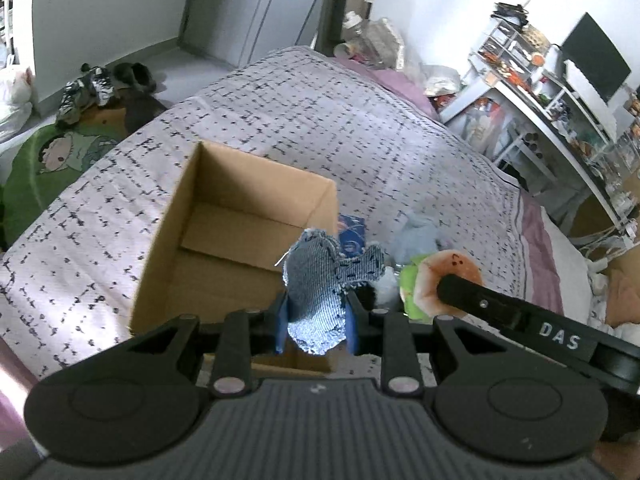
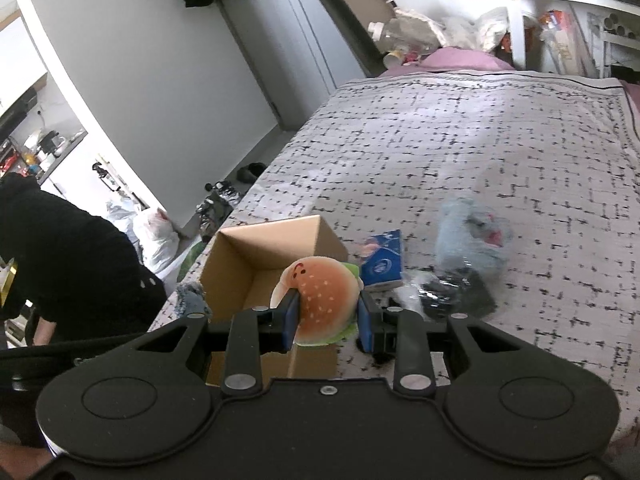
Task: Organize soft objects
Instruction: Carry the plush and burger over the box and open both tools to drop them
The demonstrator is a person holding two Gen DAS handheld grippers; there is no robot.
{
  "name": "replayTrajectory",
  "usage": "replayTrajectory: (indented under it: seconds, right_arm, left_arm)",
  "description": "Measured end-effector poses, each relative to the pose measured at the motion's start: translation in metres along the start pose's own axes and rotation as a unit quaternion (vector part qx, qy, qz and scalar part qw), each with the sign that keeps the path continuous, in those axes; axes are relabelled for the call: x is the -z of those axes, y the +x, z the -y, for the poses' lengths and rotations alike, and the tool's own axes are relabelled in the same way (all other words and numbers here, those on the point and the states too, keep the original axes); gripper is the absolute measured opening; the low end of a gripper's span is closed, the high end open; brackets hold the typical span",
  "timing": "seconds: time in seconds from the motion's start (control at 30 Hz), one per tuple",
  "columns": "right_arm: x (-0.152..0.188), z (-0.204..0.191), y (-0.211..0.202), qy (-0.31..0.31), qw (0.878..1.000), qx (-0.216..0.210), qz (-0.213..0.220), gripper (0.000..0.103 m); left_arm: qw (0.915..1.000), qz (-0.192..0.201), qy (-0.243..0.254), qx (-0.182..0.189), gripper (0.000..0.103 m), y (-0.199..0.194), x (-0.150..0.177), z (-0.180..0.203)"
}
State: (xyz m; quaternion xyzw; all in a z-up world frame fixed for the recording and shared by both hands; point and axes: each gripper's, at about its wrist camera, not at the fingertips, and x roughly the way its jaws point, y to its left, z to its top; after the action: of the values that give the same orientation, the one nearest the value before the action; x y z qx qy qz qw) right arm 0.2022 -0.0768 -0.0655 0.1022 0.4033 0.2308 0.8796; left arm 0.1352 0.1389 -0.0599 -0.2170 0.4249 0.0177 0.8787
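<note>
You've got one soft thing in each hand right now. Your left gripper (image 1: 316, 320) has its jaws clamped on a denim plush (image 1: 320, 280), held up over the near corner of the cardboard box (image 1: 224, 240). Your right gripper (image 2: 328, 320) is squeezing a burger plush (image 2: 320, 300), orange bun with green lettuce poking out, also up above the box's (image 2: 260, 264) near edge.

There's one box, open at the top, and nothing shows inside it. It sits on the bed (image 1: 360, 128), which has a pale cover with a black dash pattern and a purple sheet showing at the edges. Just past the box lie one blue packet (image 2: 382, 262), one light blue fluffy thing (image 2: 468, 236) (blurred, can't tell what it is) and something dark in clear plastic (image 2: 452, 296).

Room-wise: grey walls, shoes (image 1: 88, 88) on the floor and a green cartoon rug (image 1: 52, 160) beside the bed.

The left view gets the cluttered white shelf (image 1: 540, 92) with a dark monitor (image 1: 596, 60) on it, plus your right gripper's arm reaching into the burger (image 1: 440, 276). The right view is the only one showing a person in black (image 2: 72, 268) off to the left, a white plastic bag (image 2: 156, 240) on the floor, and a bit of the denim plush (image 2: 192, 300) peeking out left of the box.
</note>
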Motion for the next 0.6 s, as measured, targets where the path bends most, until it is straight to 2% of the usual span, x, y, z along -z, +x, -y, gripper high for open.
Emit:
replayTrajectory:
  seconds: [0.5, 0.6]
  right_arm:
    - [0.001, -0.025, 0.031, -0.015, 0.999, -0.017, -0.029, 0.030]
    - [0.003, -0.029, 0.036, -0.015, 0.999, -0.019, -0.035, 0.030]
  left_arm:
    - [0.9986, -0.015, -0.035, -0.037, 0.028, 0.022, -0.015, -0.044]
    - [0.9979, -0.020, -0.042, -0.045, 0.033, 0.025, -0.016, -0.051]
